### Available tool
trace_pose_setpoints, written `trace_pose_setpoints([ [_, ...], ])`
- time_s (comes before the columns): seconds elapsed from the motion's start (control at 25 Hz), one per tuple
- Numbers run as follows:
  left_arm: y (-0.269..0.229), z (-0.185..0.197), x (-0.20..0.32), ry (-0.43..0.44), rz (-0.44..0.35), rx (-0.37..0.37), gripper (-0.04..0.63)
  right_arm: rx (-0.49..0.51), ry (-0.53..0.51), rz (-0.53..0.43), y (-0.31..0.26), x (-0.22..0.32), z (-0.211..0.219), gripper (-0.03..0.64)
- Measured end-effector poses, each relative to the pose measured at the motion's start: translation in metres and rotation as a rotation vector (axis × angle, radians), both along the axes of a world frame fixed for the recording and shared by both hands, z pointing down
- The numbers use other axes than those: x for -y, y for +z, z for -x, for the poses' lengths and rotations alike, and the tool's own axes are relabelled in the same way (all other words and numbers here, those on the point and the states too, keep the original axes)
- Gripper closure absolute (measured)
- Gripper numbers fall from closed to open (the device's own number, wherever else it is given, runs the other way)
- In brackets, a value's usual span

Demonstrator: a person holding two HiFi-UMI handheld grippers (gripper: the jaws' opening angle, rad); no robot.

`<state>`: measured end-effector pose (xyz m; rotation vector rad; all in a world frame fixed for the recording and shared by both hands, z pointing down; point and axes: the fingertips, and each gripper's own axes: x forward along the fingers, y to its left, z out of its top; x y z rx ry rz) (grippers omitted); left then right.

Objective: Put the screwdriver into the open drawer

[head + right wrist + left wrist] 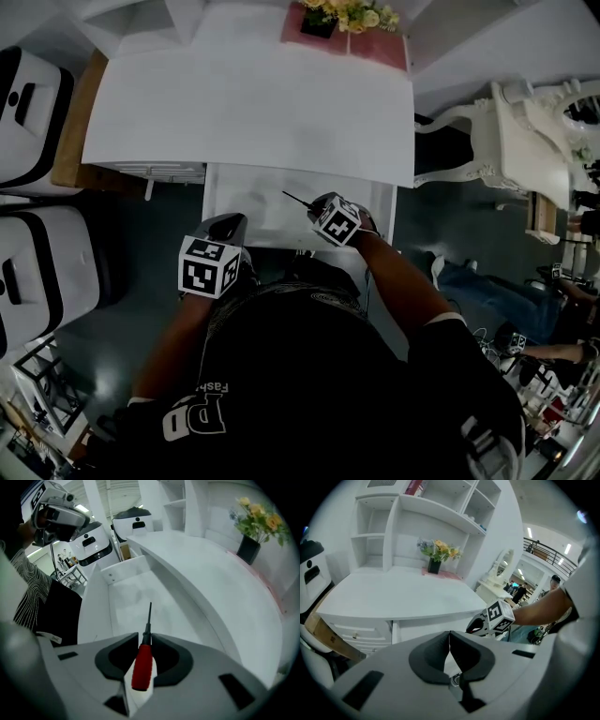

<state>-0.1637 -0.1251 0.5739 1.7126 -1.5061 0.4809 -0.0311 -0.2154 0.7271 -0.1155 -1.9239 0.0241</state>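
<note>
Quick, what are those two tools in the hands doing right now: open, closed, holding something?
Left tool: closed, empty.
Right tool: closed on the red-handled screwdriver, above the open drawer.

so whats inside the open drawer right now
Only bare white floor shows in the drawer. The screwdriver, held in the right gripper, points into it. The left gripper and the right cover its near corners.

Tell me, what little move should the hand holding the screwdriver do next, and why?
Probably lower the right gripper a little, toward the bottom of the open drawer. Its jaws grip the screwdriver by the red handle, and the tip points into the drawer but seems to hang above the bottom.
</note>
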Motion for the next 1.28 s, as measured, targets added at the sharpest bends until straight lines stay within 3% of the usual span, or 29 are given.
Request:
trace_pose_setpoints([
  [0.44,0.002,0.006,-0.001,-0.046,0.010,-0.003,0.580,-0.052,-0.135,-0.039,0.021,0.001,0.006,0.522],
  [0.8,0.001,0.012,-0.004,-0.078,0.019,-0.001,0.580,-0.050,-0.308,-0.116,0.026,0.002,0.021,0.522],
  [1.28,0.003,0.027,-0.013,-0.147,0.040,0.000,0.580,-0.044,-0.456,-0.182,0.044,-0.002,0.045,0.520],
])
